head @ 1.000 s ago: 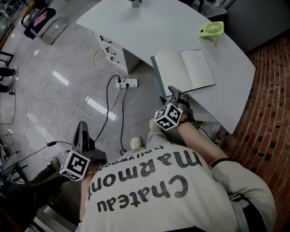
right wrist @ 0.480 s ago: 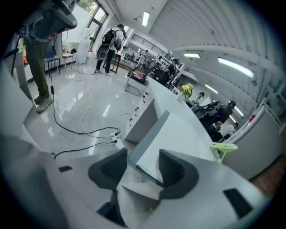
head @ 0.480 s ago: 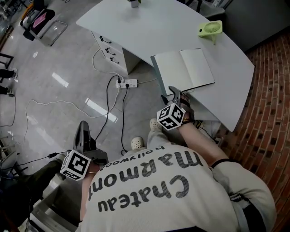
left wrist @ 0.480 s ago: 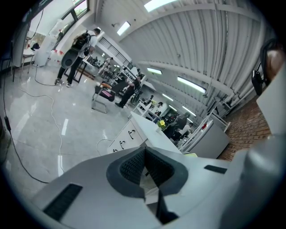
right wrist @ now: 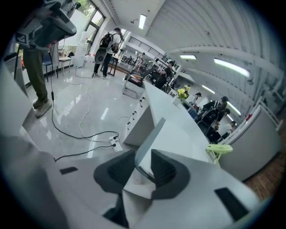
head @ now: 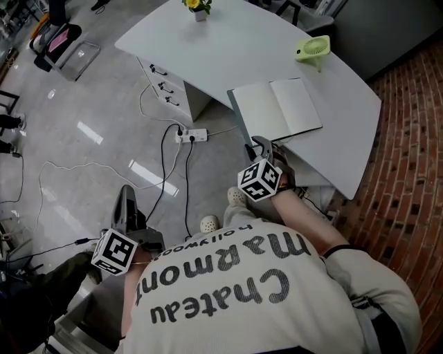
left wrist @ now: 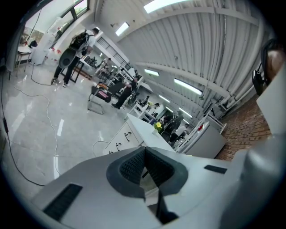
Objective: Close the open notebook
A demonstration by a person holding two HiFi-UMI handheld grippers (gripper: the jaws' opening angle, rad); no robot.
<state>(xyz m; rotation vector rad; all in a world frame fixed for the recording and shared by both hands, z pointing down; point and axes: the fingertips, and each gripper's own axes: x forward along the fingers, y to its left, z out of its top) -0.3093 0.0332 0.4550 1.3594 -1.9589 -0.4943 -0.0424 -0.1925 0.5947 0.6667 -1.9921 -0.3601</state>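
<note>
Notebook (head: 277,108): open on desk (head: 208,41), at its near edge. Right gripper (head: 259,144): jaws, just closing, pinch the left cover's edge. Left gripper (head: 125,195): jaws together, empty. Hazard: shallow pinch slips, or the pull drags the book off the desk. Count: notebook 1, grippers 2, fan (head: 313,48) 1, flower pot (head: 197,8) 1

A white curved desk (head: 228,41) is seen above a grey glossy floor (head: 90,90). An open notebook (head: 277,109) is laid at the desk's near edge, blank pages up. A green fan (head: 313,50) is stood near the right edge, well apart from a flower pot (head: 197,8) at the far side. A power strip (head: 192,135) and loose cables (head: 187,187) are spread on the floor beside the desk.
</note>
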